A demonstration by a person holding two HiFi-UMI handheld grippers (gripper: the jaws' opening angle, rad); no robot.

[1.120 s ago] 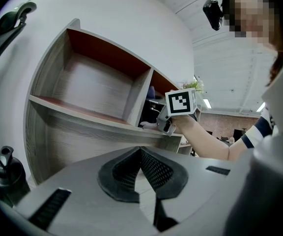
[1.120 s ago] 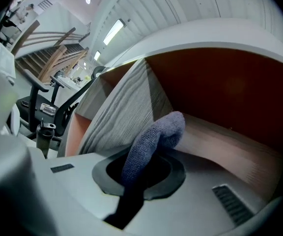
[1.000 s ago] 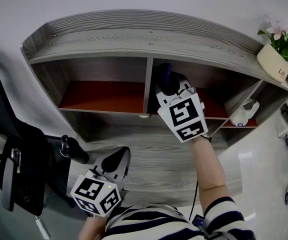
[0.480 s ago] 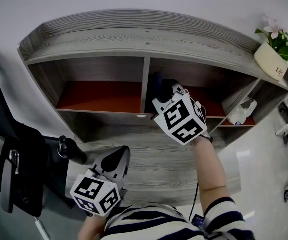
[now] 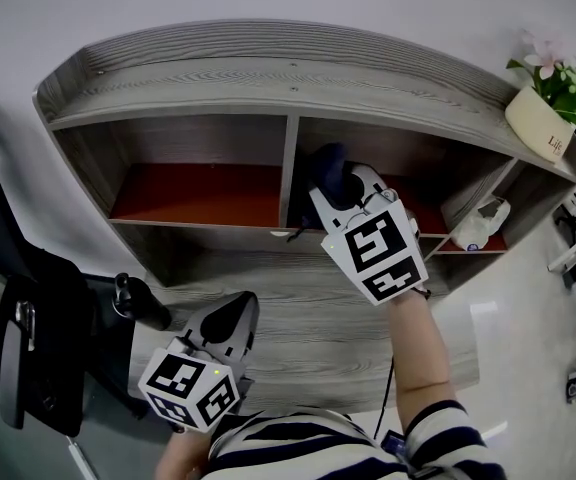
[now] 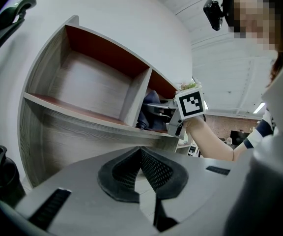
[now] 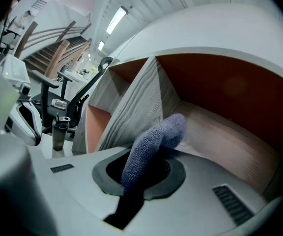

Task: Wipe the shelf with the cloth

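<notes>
A grey wooden shelf unit [image 5: 268,78] with red-backed compartments fills the head view. My right gripper [image 5: 336,176] reaches into the middle compartment, shut on a blue-grey cloth [image 7: 151,144]. The cloth [image 5: 328,164] bulges out past the jaws, close to the wooden divider [image 7: 134,109] and over the compartment floor [image 7: 220,136]. My left gripper [image 5: 230,313] hangs low in front of the unit, jaws shut with nothing between them. The left gripper view shows the shelf unit [image 6: 82,117] and the right gripper with the cloth [image 6: 150,109] at the divider.
A potted plant [image 5: 553,103] stands on the shelf top at right. A white object [image 5: 476,230] lies in the right compartment. A black chair [image 5: 28,328] and a dark bottle [image 5: 133,298] stand at the left. The left compartment [image 5: 198,183] holds nothing.
My right gripper with the cloth slid left toward the divider, then shifted slightly right and deeper into the middle compartment. The left gripper has stayed put.
</notes>
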